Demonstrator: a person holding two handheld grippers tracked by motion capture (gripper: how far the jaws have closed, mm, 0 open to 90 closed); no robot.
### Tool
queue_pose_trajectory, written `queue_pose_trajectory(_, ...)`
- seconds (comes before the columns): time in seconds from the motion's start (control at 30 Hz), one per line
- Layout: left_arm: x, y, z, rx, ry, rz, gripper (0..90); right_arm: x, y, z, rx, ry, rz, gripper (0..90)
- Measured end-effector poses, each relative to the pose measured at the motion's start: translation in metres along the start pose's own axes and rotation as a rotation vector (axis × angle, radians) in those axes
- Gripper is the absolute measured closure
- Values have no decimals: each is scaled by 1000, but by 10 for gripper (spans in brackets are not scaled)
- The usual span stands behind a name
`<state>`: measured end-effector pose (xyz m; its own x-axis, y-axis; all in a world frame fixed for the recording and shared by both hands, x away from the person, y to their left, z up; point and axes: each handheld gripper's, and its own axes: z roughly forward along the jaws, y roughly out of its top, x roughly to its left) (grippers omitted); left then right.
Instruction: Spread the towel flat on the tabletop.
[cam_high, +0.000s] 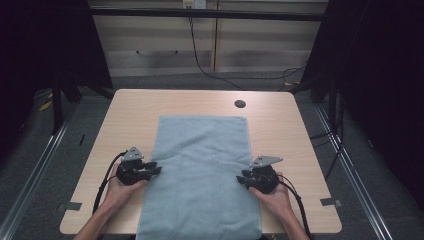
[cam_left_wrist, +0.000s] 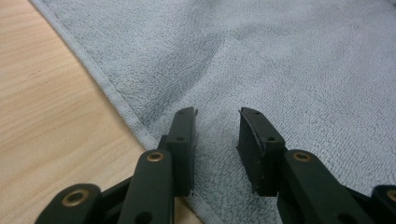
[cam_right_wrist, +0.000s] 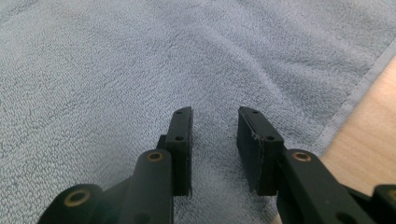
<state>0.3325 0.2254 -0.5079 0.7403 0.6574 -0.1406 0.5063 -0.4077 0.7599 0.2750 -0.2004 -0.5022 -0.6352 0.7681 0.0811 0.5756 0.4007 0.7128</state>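
A light blue towel (cam_high: 200, 175) lies flat along the middle of the wooden table (cam_high: 280, 125), its near end hanging over the front edge. My left gripper (cam_high: 156, 167) rests at the towel's left hem, jaws apart and pointing inward. In the left gripper view the towel (cam_left_wrist: 280, 70) and its hem lie under the open left gripper (cam_left_wrist: 217, 116), with nothing pinched between the jaws. My right gripper (cam_high: 241, 177) sits at the towel's right hem, mirrored. The right gripper view shows the open right gripper (cam_right_wrist: 215, 114) over the towel (cam_right_wrist: 140, 70), just inside the hem.
A round cable hole (cam_high: 240, 104) sits in the table near its far right. Bare wood runs on both sides of the towel. Dark curtains flank the table, and cables trail on the floor behind and to the right.
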Motion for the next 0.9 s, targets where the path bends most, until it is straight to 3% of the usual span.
queue_pose_trajectory(0.33, -17, -11, -11, 17, -26, 44, 672, 16, -16, -14, -13, 35, -5, 664)
queue_pose_trajectory(0.43, -24, -13, -16, 41, -25, 66, 672, 19, -20, -17, -16, 48, 1, 665)
queue_pose_trajectory(0.9, -53, -31, -36, 60, -88, 69, 674, 46, -42, -40, -1, 83, -26, 665)
